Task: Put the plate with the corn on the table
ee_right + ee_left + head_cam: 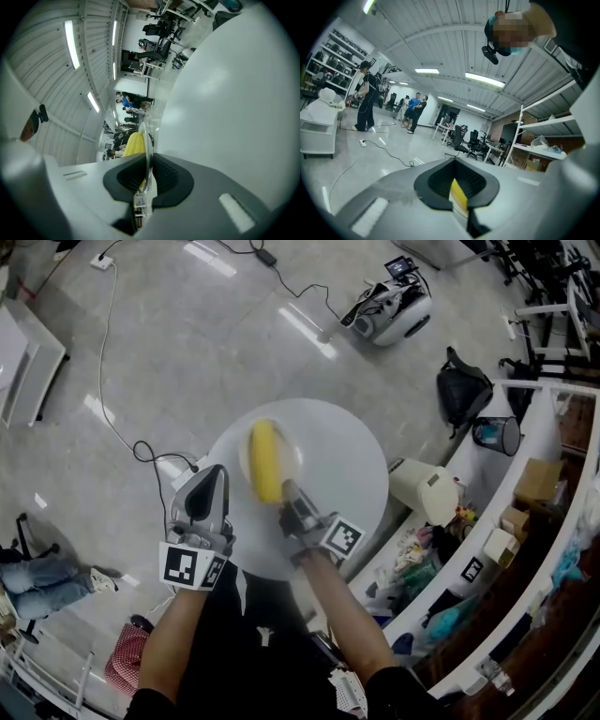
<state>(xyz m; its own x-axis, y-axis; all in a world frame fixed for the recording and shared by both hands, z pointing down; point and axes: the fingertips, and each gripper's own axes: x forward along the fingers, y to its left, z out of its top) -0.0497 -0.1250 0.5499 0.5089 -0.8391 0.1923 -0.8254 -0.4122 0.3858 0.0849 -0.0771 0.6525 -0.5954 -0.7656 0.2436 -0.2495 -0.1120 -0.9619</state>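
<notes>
A yellow corn cob lies on a white plate over the near left part of the round white table. My right gripper is shut on the plate's near rim. In the right gripper view the plate runs edge-on between the black pads, with the corn on its left side and the table top on its right. Whether the plate touches the table is not visible. My left gripper is at the table's left edge, apart from the plate; its jaws stand shut with nothing between them.
A beige bin, a black backpack and a wire basket stand right of the table, before long shelves. A cable runs over the floor at the left. Far back sits a wheeled machine. People stand across the room.
</notes>
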